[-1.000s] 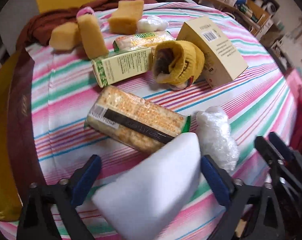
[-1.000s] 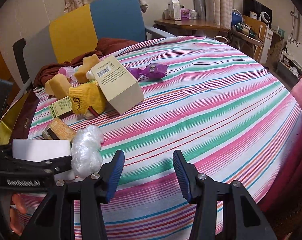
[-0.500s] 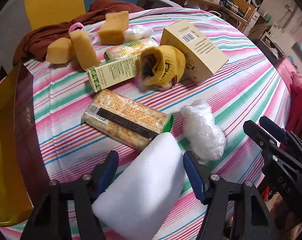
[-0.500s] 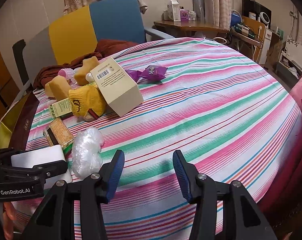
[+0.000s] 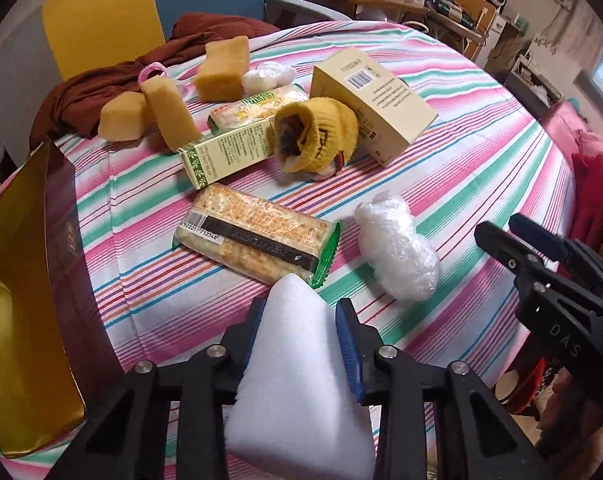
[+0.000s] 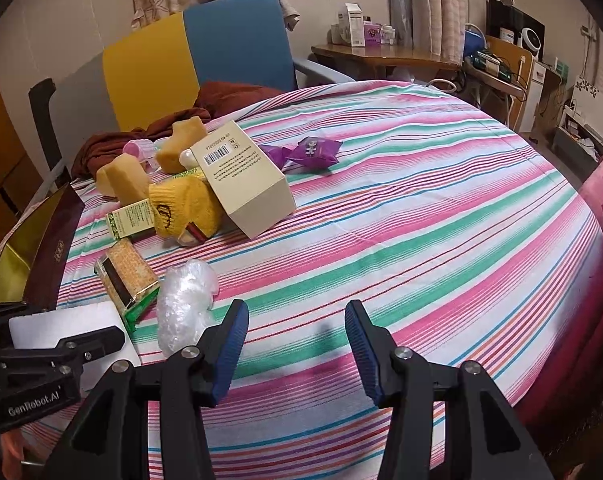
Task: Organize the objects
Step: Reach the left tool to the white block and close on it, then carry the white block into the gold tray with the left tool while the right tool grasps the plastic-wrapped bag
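Observation:
My left gripper (image 5: 299, 312) is shut on a white foam block (image 5: 297, 380) and holds it over the near edge of the striped table; the block also shows in the right wrist view (image 6: 69, 326). A cracker pack (image 5: 253, 236), a bubble-wrap wad (image 5: 397, 252), a yellow knit hat (image 5: 317, 140), a green carton (image 5: 229, 152), a beige box (image 5: 371, 96) and tan sponges (image 5: 169, 114) lie ahead. My right gripper (image 6: 297, 320) is open and empty above bare cloth, right of the wad (image 6: 187, 300).
An open gold-lined maroon box (image 5: 25, 292) stands at the left table edge. A purple wrapper (image 6: 311, 150) lies beyond the beige box. A brown cloth (image 5: 101, 88) and a chair (image 6: 205, 56) are at the back. The right half of the tablecloth (image 6: 441, 208) is bare.
My left gripper's jaws have closed in on the white foam block and squeezed it narrower. The left view has risen and pulled back a little. The right gripper has barely moved.

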Available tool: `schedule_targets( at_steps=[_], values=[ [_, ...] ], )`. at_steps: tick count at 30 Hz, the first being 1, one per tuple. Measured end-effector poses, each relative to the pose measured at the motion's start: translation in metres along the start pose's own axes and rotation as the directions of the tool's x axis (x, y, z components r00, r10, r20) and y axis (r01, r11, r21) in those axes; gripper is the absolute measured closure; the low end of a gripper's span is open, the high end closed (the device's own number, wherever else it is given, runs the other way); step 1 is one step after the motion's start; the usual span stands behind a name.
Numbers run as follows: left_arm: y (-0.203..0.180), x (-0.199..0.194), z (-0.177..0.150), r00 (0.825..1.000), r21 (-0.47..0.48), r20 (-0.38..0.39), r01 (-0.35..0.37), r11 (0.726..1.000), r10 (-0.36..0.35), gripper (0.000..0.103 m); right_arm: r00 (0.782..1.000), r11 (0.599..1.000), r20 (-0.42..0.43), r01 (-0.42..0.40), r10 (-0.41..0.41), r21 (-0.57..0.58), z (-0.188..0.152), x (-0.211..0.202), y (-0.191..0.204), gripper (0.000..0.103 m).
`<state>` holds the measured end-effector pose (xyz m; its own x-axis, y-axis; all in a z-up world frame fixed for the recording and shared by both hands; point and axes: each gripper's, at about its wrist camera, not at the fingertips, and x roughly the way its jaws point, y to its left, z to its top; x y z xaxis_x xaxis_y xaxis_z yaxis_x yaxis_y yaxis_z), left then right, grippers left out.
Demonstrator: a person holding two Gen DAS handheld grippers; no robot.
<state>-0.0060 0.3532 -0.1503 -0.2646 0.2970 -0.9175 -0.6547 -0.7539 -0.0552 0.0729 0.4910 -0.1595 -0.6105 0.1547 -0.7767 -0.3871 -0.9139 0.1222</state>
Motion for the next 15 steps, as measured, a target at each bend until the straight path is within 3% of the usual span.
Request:
schedule_targets(
  at_steps=[7,15],
  values=[
    [0.007,-0.008,-0.007,1.0,-0.005,0.021,-0.008,1.0,0.008,0.072,1.0,1.0,0.003,-0.011,0.011,0.006,0.0,-0.001,0.001,0.052],
    [0.009,-0.042,-0.006,0.996,0.013,0.08,-0.026,1.0,0.025,0.072,0.995,0.995,-0.035,-0.095,0.095,-0.001,0.007,0.008,0.017,0.052]
  ],
)
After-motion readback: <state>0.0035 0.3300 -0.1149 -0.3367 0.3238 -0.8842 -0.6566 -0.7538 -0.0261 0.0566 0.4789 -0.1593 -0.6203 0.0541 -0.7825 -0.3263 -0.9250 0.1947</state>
